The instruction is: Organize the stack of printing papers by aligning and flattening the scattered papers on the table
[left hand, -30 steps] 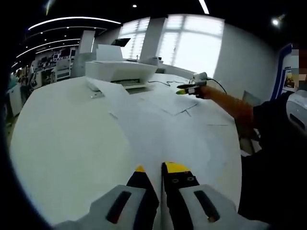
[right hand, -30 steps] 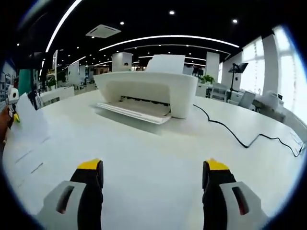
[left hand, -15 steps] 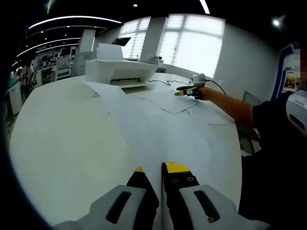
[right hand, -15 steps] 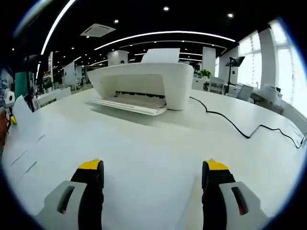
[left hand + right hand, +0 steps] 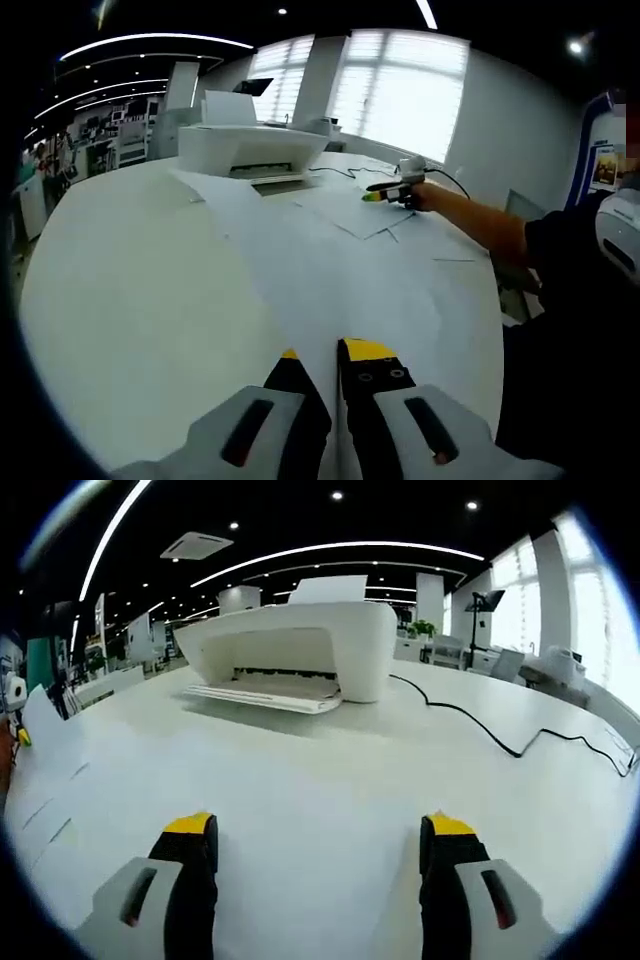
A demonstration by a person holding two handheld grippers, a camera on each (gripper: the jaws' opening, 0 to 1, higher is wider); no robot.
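Observation:
Several white printing papers (image 5: 355,215) lie loosely overlapped on the white table (image 5: 130,290). My left gripper (image 5: 333,352) is near the table's front edge, jaws pinched on the edge of a sheet (image 5: 300,270) that runs away from them. In the right gripper view that sheet (image 5: 45,730) stands lifted at the far left, with the left gripper (image 5: 18,695) beside it. My right gripper (image 5: 315,830) is open, low over bare table (image 5: 320,770), with nothing between its jaws. In the left gripper view it (image 5: 385,188) hovers over the far sheets, at the end of an orange sleeve.
A white printer (image 5: 300,645) with its tray out stands at the back of the table, also visible as the printer (image 5: 250,150) in the left gripper view. A black cable (image 5: 480,730) trails from it to the right. The person's dark clothing (image 5: 570,330) is at the right.
The right gripper has moved a little lower and closer to the printer, which now looks larger. The left gripper keeps its grip on the sheet and has not moved.

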